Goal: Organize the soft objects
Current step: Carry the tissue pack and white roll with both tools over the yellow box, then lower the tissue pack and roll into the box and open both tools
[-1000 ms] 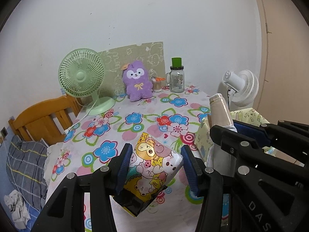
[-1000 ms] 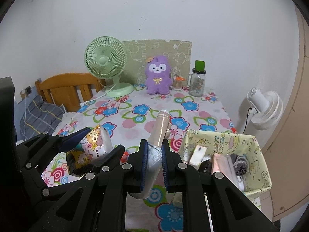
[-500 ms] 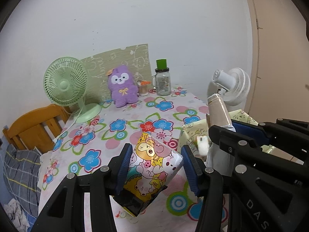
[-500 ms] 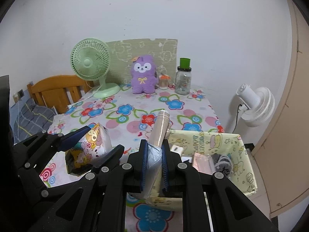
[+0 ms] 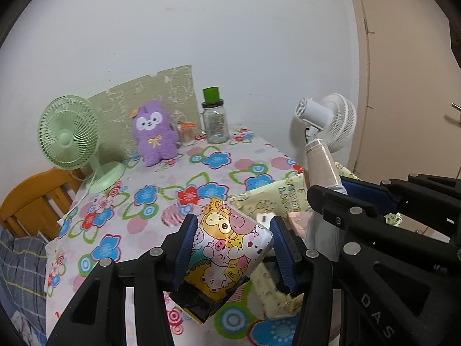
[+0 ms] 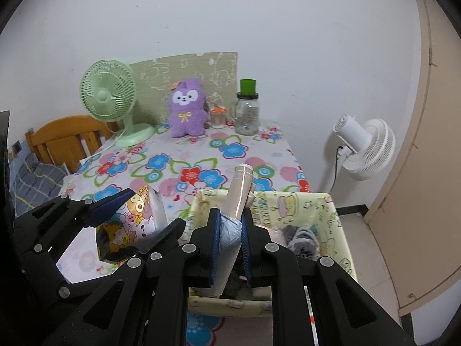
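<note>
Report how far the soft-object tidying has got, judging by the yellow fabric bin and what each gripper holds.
Done: the yellow bin already holds a few soft items, among them grey fabric.
In hand: the left gripper grips a cartoon-print pack; the right gripper is shut on a beige roll in plastic wrap, held above the bin.
Left: both are unreleased; the purple plush still sits at the table's back.

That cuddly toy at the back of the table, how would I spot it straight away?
Look to the far edge of the flowered table, by the white wall. Between the green desk fan and the green-lidded glass jar sits the plush toy, upright. It is the only purple, furry thing there, with a white face.
</note>
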